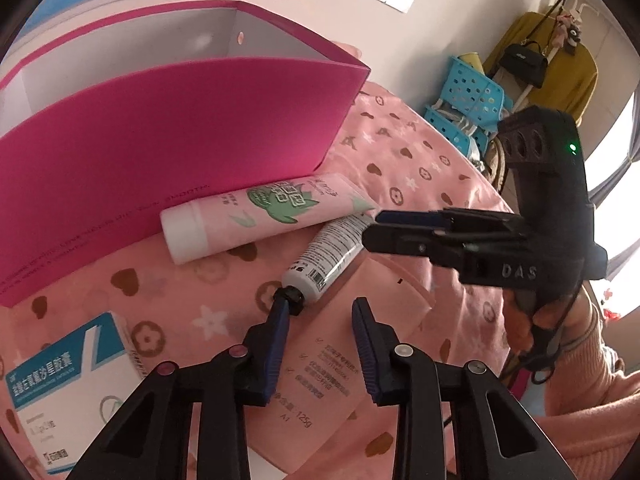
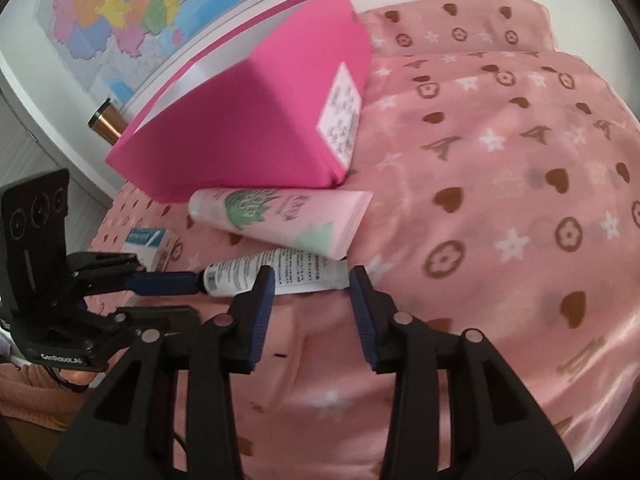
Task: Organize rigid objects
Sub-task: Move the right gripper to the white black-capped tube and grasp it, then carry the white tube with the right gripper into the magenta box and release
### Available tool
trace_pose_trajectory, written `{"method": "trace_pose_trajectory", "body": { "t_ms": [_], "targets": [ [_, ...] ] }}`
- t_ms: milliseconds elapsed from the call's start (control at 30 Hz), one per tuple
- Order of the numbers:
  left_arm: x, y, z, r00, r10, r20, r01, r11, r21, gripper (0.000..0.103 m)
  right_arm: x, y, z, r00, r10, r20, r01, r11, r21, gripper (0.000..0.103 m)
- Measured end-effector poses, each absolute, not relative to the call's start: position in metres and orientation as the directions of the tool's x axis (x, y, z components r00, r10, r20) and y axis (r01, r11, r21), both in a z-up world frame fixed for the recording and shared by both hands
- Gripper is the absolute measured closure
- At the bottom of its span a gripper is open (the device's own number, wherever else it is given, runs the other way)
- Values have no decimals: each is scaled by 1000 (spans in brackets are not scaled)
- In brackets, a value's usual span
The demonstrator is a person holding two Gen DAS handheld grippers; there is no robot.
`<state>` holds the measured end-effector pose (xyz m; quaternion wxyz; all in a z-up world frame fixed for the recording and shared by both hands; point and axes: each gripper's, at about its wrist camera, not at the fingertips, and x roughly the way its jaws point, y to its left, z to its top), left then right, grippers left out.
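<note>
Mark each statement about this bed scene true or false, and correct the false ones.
1. The white tube has a black cap. True.
2. The pink tube lies inside the pink box. False: it lies on the patterned cloth, right beside the box.
3. The pink box is open on top. True: its white inside shows.
4. The blue-and-white carton sits on top of the pink tube. False: it lies on the cloth, apart from both tubes.
5. A coloured map hangs on the wall behind the box. True.
</note>
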<state>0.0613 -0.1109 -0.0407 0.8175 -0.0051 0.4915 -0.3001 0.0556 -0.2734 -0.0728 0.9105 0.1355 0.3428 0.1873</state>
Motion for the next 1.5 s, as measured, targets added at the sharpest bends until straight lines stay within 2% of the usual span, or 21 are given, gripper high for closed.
{"method": "trace_pose_trajectory", "body": {
  "t_ms": [233, 367, 833, 1100, 1500],
  "targets": [
    [59, -102, -41, 357, -494, -793, 463, 831, -309, 70, 47, -267, -76, 685, 463, -563, -257, 877, 407, 57],
    [58, -99, -38, 373, -488, -789, 458, 836, -301, 64, 42, -261, -75, 683, 476, -555, -268, 869, 416, 57],
    [45, -96, -17, 451, -470, -759, 478, 845, -240, 64, 25, -250, -56, 721, 461, -517, -290, 879, 379, 57],
    [40, -87, 12, 515, -489, -704, 480, 845, -235, 64, 16, -245, -29, 757, 457, -467, -324, 883, 339, 57],
    [56, -80, 65, 636, -460, -620, 470, 868, -161, 64, 20, -242, 33, 817, 463, -344, -391, 883, 259, 57]
  ]
}}
